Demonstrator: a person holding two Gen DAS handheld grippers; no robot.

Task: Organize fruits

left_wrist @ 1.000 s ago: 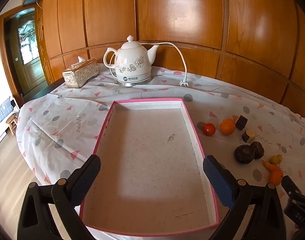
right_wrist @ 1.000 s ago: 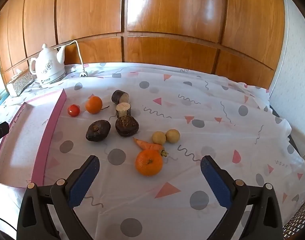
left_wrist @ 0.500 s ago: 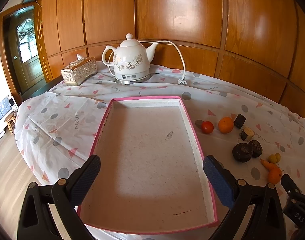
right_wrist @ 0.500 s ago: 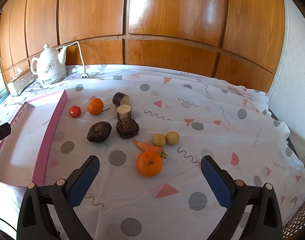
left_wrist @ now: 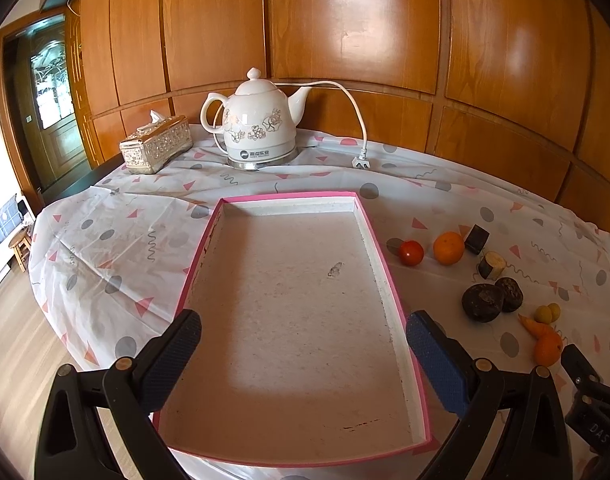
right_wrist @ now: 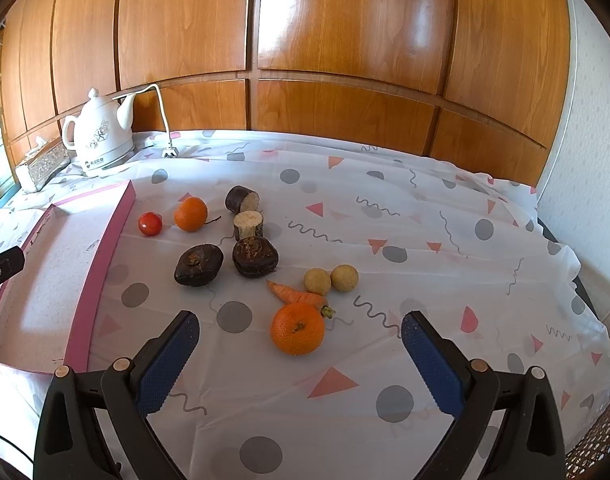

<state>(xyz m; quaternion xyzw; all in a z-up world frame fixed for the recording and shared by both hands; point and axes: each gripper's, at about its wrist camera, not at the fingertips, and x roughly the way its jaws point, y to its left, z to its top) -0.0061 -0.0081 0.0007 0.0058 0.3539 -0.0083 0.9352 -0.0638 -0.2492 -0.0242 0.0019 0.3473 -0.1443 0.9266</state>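
A pink-rimmed tray (left_wrist: 393, 280) (right_wrist: 105, 248) lies empty on the table, and my left gripper (left_wrist: 303, 354) hangs open over its near end. Right of the tray lie a red tomato (right_wrist: 150, 223), an orange (right_wrist: 190, 214), two cut brown stubs (right_wrist: 243, 199) (right_wrist: 247, 225), two dark round fruits (right_wrist: 198, 265) (right_wrist: 255, 257), two small tan balls (right_wrist: 317, 281) (right_wrist: 344, 278), a carrot (right_wrist: 297, 296) and a large orange (right_wrist: 297, 329). My right gripper (right_wrist: 299, 360) stands open just in front of the large orange, holding nothing.
A white electric kettle (left_wrist: 257, 126) with its loose cord and plug (left_wrist: 361, 164) stands at the back, a silver tissue box (left_wrist: 157, 149) to its left. Wooden panelling closes the far side. The tablecloth drops off at the left edge (left_wrist: 45, 264) and right edge (right_wrist: 585, 280).
Both views have tilted or drawn back slightly, so the table objects sit a little lower in frame. Both grippers stay open and nothing on the table has moved.
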